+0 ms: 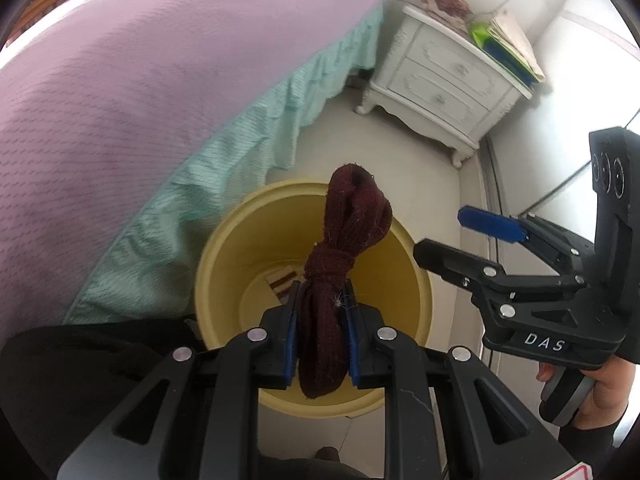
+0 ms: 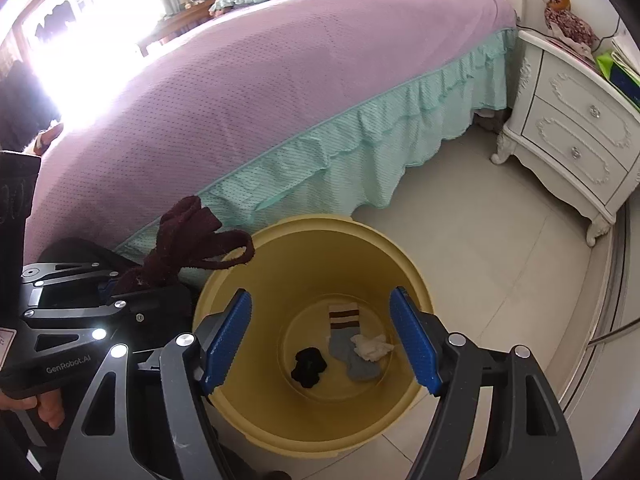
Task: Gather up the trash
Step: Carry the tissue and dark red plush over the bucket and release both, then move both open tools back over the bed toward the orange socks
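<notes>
While left gripper (image 1: 322, 312) clamps knotted maroon cloth (image 1: 344, 240), right gripper (image 2: 320, 336) gapes w/ nothing.

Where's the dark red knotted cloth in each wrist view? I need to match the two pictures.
Left wrist: dark red knotted cloth at centre, clamped in the left gripper, over the yellow bin.
Right wrist: cloth at left, beside the bin's rim.
Shared landmark: the yellow bin.

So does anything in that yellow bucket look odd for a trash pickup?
Yes: the yellow bucket holds socks, not just rubbish. A striped sock, a grey one and a black bundle lie beside crumpled white paper. The left gripper grips a knotted maroon cloth above it.
</notes>
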The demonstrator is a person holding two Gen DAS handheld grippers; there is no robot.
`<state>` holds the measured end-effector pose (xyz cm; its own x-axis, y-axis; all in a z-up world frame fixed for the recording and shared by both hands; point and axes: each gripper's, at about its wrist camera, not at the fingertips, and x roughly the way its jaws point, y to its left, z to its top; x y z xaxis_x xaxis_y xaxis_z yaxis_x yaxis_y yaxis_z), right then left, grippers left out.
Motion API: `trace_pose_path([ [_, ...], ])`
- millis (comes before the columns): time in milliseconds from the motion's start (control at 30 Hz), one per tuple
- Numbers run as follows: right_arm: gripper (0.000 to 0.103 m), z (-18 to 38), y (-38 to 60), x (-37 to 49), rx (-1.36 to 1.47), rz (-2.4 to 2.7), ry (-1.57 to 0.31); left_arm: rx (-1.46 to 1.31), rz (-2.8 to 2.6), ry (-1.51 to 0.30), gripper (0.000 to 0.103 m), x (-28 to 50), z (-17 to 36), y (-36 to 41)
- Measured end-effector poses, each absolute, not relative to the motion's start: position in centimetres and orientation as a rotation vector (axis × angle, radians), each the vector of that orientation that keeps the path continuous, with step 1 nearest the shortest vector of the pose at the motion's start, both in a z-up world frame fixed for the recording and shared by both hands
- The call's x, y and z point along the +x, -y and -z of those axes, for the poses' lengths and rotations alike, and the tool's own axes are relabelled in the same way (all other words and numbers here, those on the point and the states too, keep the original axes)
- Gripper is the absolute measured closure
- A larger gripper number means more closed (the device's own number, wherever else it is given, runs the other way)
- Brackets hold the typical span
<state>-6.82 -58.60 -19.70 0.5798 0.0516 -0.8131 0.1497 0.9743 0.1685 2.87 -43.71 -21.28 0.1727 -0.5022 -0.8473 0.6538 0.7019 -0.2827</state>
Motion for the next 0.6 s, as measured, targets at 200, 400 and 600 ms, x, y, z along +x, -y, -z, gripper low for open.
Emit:
trace_pose_path([
  [200, 0.033, 19.1, 59.6, -7.6, 0.221, 0.11, -0.948, 0.157, 0.85, -1.076, 0.032, 2.8, 21.1, 44.4],
  [400, 0.033, 19.1, 58.9, -7.0, 0.224, 0.072, -0.952, 0.093, 0.816, -1.073, 0.031, 3.4, 20.3, 42.4],
  [600, 0.033, 18.3, 56.3, -5.7, 0.206, -0.012, -0.93, 0.081, 0.743, -0.963, 0.022, 3.0, 17.2, 39.1],
])
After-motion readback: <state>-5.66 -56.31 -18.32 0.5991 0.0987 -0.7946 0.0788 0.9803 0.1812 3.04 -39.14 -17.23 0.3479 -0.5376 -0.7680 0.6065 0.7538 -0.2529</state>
